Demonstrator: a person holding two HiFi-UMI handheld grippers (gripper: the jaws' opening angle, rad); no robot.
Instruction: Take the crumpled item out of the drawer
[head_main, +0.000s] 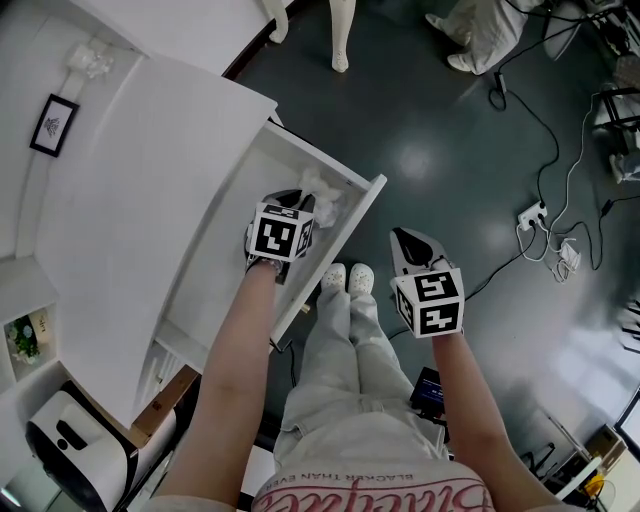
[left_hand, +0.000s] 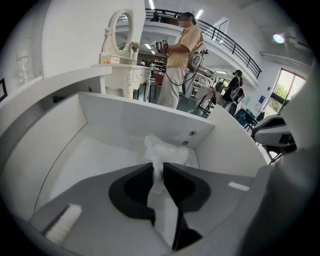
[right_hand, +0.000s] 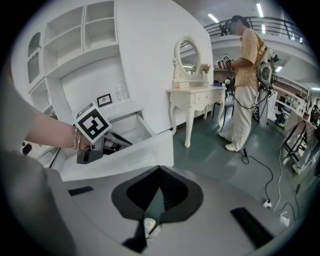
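Observation:
A white drawer (head_main: 362, 205) stands pulled out of the white cabinet (head_main: 150, 190). In its front corner lies the crumpled white item (head_main: 322, 189), a thin wad of paper or plastic. My left gripper (head_main: 297, 198) reaches down into the drawer. In the left gripper view its jaws (left_hand: 157, 169) stand narrow, with the crumpled item (left_hand: 161, 152) filling the gap between the pads and bulging out past the tips. My right gripper (head_main: 407, 237) hangs outside the drawer, over the dark floor to its right. Its jaws (right_hand: 159, 169) meet at the tips with nothing between them.
The drawer front (right_hand: 120, 157) juts toward my legs and white shoes (head_main: 347, 277). A white vanity table (right_hand: 196, 97) with a mirror stands beyond. Another person (right_hand: 248, 75) stands on the floor nearby. Cables and a power strip (head_main: 531, 214) lie at the right.

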